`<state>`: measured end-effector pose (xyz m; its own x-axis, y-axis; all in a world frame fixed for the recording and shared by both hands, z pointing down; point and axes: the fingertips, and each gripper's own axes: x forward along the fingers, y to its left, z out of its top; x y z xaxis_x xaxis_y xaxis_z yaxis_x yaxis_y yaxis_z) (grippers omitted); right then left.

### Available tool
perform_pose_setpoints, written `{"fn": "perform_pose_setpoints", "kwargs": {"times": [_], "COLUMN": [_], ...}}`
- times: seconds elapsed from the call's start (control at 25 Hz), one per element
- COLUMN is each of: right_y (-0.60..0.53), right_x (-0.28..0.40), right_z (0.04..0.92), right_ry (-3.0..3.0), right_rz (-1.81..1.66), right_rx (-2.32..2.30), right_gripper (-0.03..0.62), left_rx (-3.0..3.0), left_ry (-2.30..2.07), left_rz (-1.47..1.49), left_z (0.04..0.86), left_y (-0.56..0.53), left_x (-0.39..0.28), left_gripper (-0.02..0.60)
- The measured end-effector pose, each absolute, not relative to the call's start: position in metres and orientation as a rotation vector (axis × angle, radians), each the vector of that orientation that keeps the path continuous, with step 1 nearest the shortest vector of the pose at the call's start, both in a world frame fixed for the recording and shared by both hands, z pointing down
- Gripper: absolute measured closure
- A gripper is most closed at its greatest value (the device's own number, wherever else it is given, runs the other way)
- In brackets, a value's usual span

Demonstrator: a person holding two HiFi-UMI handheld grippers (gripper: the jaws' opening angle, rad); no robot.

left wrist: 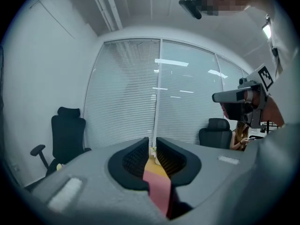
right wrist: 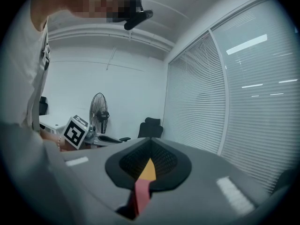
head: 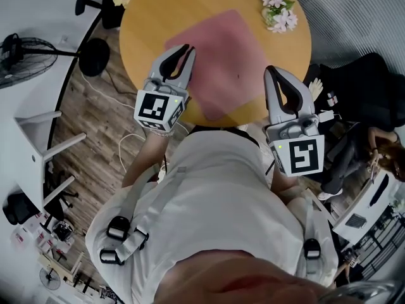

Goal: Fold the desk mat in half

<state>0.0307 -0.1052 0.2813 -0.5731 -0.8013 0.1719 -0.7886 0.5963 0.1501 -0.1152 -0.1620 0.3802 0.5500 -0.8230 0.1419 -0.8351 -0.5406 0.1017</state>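
Fingers [left wrist: 133, 161] of the left gripper [head: 188, 48] a sliver apart, clamping nothing. Through the slit, only a strip of the pink desk mat [head: 221, 56] and a wedge of yellow table [head: 149, 18]. Fingers [right wrist: 168, 161] of the right gripper [head: 274, 69] closed tip to tip, empty, the same pink and yellow glimpsed through the hollow between them.

Full layout from the head view alone: mat lying mid-table, left tips over its 9 o'clock corner, right tips at its 3 o'clock edge, contact with either not clear. Farther, at the table's 1 o'clock rim, flowers [head: 278, 10], seen in no gripper view.

Beyond, in the left gripper view only: window blinds [left wrist: 140, 88] at 12 o'clock, a black office chair [left wrist: 68, 135] at 9 o'clock, a seated person [left wrist: 239, 136] at 3 o'clock. In the right gripper view, a standing fan [right wrist: 99, 109] at 10 o'clock.
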Motion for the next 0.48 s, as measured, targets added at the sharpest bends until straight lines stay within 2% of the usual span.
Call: {"fn": "perform_pose_setpoints", "kwargs": {"times": [0.48], "right_y": [-0.110], "right_x": [0.027], "right_z": [0.288], "right_ry": [-2.604], "right_rz": [-0.061], "right_rx": [1.313], "right_gripper": [0.589], "left_rx": [2.479], "left_ry": [-1.477], "left_rz": [0.285], "left_z": [0.480], "left_y": [-0.188], "left_x": [-0.153], "left_gripper": [0.502]}}
